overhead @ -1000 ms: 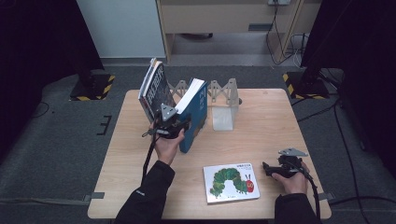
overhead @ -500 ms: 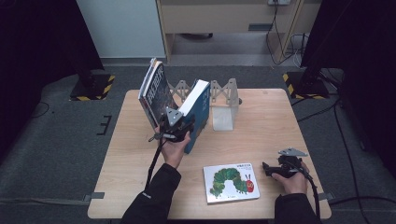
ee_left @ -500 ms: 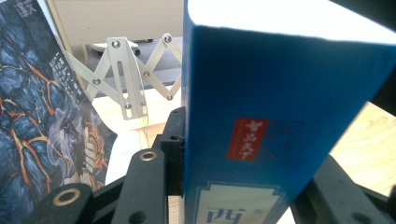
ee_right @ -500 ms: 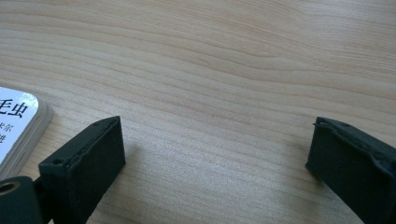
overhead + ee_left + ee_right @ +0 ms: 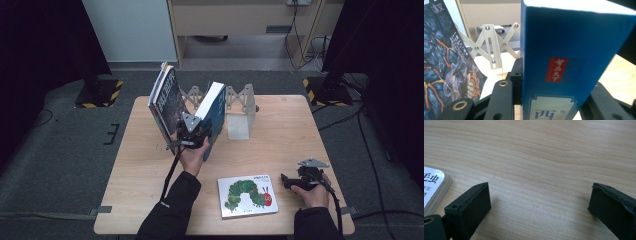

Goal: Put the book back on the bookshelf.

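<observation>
My left gripper (image 5: 196,131) is shut on a thick blue book (image 5: 214,104), held upright on its edge near the middle of the table. In the left gripper view the blue book (image 5: 564,62) stands between the two black jaws of my left gripper (image 5: 551,105), spine facing the camera. A dark illustrated book (image 5: 166,102) leans just left of it, and its cover (image 5: 446,62) is close by. My right gripper (image 5: 289,181) rests open on the table at the front right. Its jaws (image 5: 539,200) stand wide apart over bare wood.
A pale folding book rack (image 5: 241,107) stands behind the blue book, its scissor arms (image 5: 492,47) between the two books. A caterpillar picture book (image 5: 247,195) lies flat at the front, its corner (image 5: 434,187) just left of the right gripper. The wooden table (image 5: 280,130) has open room at the right.
The left gripper has carried the blue book a little farther back and to the right, toward the rack. The right gripper has stayed where it was.
</observation>
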A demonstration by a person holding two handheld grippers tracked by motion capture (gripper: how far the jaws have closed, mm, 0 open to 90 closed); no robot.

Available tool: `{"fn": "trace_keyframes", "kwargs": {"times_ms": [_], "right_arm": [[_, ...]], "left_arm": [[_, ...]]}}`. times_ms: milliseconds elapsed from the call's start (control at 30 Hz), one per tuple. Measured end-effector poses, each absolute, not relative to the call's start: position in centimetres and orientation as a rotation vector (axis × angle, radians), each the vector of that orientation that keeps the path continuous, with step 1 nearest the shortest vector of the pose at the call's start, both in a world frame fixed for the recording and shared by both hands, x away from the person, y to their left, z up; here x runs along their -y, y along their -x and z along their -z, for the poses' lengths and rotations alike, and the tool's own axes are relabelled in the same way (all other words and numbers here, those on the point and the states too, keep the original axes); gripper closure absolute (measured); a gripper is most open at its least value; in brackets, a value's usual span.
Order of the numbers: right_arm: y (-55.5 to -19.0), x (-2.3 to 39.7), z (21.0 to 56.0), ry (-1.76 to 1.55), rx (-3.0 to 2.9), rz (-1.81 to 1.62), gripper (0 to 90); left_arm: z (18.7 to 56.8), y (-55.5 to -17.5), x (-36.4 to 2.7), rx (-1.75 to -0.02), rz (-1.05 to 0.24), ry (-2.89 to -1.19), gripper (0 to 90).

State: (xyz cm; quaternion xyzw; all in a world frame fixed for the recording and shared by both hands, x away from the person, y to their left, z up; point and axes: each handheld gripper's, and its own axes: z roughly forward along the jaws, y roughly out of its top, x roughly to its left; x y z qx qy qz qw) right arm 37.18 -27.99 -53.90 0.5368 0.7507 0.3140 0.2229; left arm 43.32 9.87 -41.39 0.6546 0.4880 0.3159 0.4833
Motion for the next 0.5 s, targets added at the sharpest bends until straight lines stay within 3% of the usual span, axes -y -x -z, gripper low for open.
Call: {"fn": "trace_keyframes", "kwargs": {"times_ms": [500], "right_arm": [[-37.2,27.9,53.9,-1.49,-2.074,-0.867,3.0]], "left_arm": [[41.4,-46.0,-9.0,-1.213,-0.76,-1.577,59.2]]}}
